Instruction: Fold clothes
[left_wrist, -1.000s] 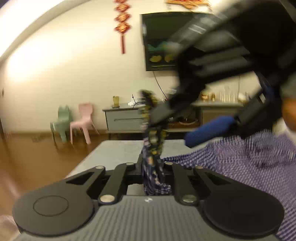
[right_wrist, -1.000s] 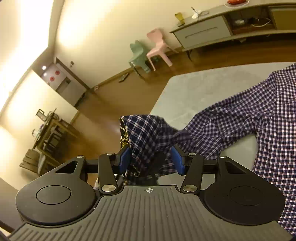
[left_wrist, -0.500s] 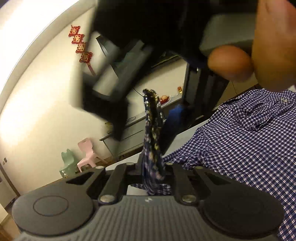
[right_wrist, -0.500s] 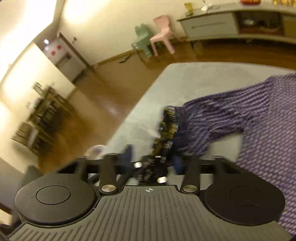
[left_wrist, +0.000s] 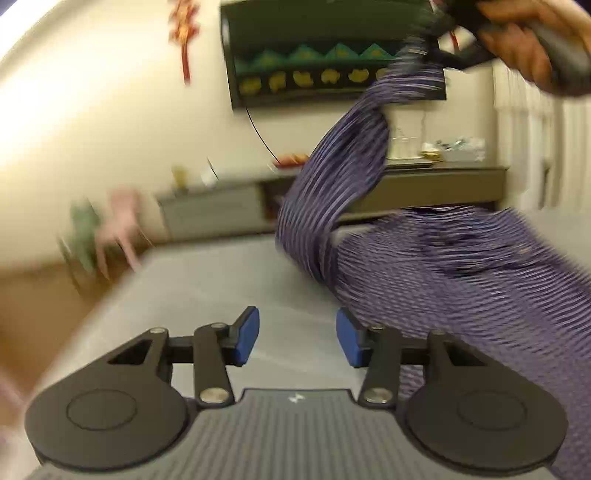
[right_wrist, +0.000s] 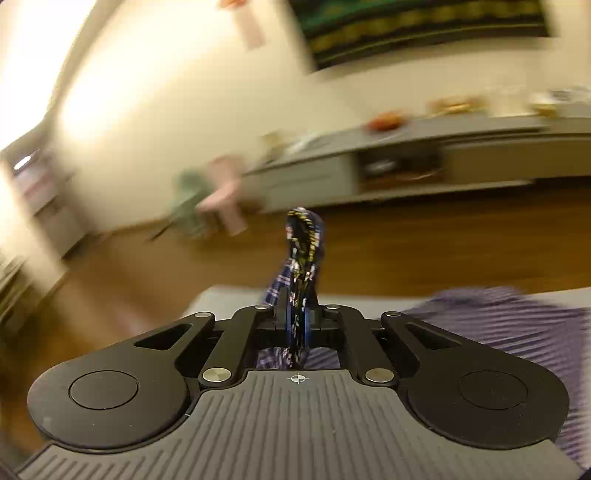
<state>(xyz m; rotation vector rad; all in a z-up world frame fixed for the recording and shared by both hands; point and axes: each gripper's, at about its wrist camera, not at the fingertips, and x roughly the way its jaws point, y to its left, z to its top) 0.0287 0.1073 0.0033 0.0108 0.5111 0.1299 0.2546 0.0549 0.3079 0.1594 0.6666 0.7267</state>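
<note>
My left tool (left_wrist: 297, 341) stands wide, its blue pads bare above the smooth grey worktop (left_wrist: 207, 295). My right tool (right_wrist: 296, 325) pinches a bunched fold of the checked cotton shirt (left_wrist: 461, 280), whose soft sleeve twists up in a rope from the body crumpled along the worktop's right side.

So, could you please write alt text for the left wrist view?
The left gripper hangs open and empty over a grey table, while a checked shirt's sleeve is lifted high by the person's right hand. The picture is motion-blurred.
</note>
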